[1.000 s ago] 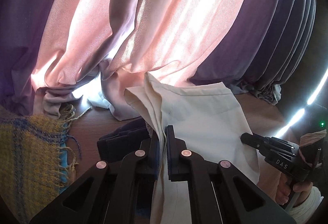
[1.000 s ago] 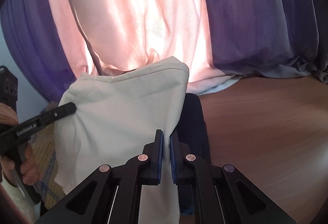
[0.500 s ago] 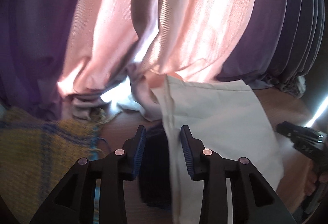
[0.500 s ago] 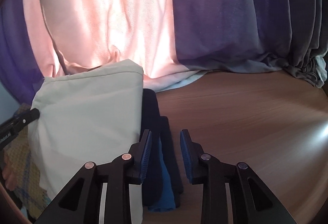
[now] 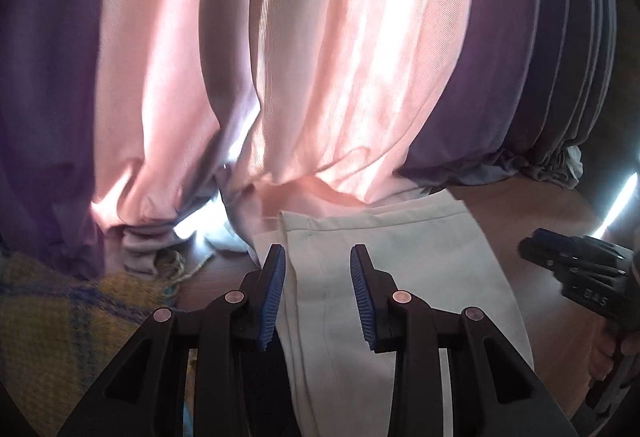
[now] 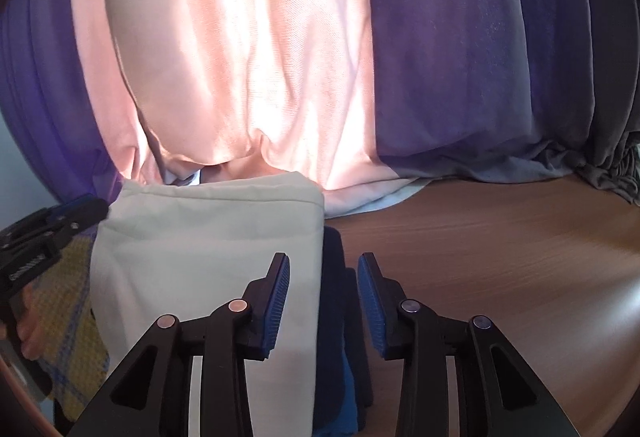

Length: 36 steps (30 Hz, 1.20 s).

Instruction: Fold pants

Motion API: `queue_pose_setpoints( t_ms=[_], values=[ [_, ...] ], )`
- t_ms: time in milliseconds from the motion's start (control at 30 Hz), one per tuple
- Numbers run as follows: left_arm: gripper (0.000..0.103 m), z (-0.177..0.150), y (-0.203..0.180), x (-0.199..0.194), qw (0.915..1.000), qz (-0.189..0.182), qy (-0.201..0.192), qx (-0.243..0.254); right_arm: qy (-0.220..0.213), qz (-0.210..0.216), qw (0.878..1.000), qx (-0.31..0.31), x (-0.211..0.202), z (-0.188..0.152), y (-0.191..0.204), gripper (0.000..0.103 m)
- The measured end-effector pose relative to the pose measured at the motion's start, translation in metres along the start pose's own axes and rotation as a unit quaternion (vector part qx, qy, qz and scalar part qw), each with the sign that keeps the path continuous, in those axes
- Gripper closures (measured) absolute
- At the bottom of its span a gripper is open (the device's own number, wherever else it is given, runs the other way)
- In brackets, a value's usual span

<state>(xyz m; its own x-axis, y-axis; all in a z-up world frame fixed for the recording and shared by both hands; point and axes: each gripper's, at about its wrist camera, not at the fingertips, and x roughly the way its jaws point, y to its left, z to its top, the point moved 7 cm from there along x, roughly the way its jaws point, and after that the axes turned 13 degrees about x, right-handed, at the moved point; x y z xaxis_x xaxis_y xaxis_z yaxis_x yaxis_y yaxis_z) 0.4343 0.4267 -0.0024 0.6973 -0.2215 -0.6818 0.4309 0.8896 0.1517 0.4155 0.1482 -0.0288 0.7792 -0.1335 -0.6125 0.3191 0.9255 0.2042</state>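
Pants (image 6: 208, 261), cream, are lying folded flat on the wooden table (image 6: 500, 257), partly covering a dark blue garment (image 6: 336, 317), far edge just beside pink-and-purple curtains (image 5: 320, 77). Left gripper (image 5: 318, 293) and right gripper (image 6: 323, 303) are both hovering spread wide, holding nothing, with a yellow checked cloth (image 5: 60, 317) lying left of the pants.

Left gripper (image 5: 318, 293) and right gripper (image 6: 323, 301) both gape, holding nothing.
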Motion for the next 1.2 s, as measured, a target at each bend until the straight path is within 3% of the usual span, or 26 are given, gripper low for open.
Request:
queue_pose_setpoints(
  t_ms=[100,233,333,367,433,467,767,900,1200],
  values=[
    [0.069,-0.004,0.005,0.01,0.9995,0.029,0.014,-0.002,-0.002,-0.014,1.0,-0.001,0.0,0.001,-0.005,0.066],
    [0.068,-0.006,0.003,-0.008,0.9981,0.062,-0.009,-0.003,-0.005,-0.034,0.999,-0.007,-0.007,0.0,-0.013,0.066],
    [0.051,-0.006,-0.013,-0.04,0.9957,0.083,-0.04,0.006,-0.014,-0.031,0.999,-0.012,-0.023,-0.003,-0.016,0.066],
    [0.046,-0.006,-0.019,-0.05,0.9947,0.09,-0.047,0.008,-0.017,-0.025,0.999,-0.012,-0.031,-0.005,-0.017,0.064],
    [0.042,-0.008,-0.034,-0.074,0.9915,0.113,-0.062,0.016,-0.025,-0.013,1.0,-0.01,-0.046,-0.008,-0.021,0.046],
    [0.041,-0.009,-0.042,-0.084,0.9903,0.12,-0.067,0.021,-0.033,-0.006,0.999,-0.009,-0.056,-0.01,-0.023,0.043],
    [0.019,-0.033,-0.115,-0.163,0.9854,0.136,-0.1,0.019,-0.07,0.023,0.997,-0.02,-0.133,-0.027,-0.051,0.027],
    [0.014,-0.048,-0.143,-0.19,0.9827,0.142,-0.118,0.017,-0.097,0.031,0.994,-0.036,-0.172,-0.04,-0.06,0.019],
    [0.006,-0.099,-0.201,-0.238,0.9793,0.165,-0.117,0.0,-0.121,0.058,0.988,-0.075,-0.242,-0.086,-0.075,0.016]
  ],
)
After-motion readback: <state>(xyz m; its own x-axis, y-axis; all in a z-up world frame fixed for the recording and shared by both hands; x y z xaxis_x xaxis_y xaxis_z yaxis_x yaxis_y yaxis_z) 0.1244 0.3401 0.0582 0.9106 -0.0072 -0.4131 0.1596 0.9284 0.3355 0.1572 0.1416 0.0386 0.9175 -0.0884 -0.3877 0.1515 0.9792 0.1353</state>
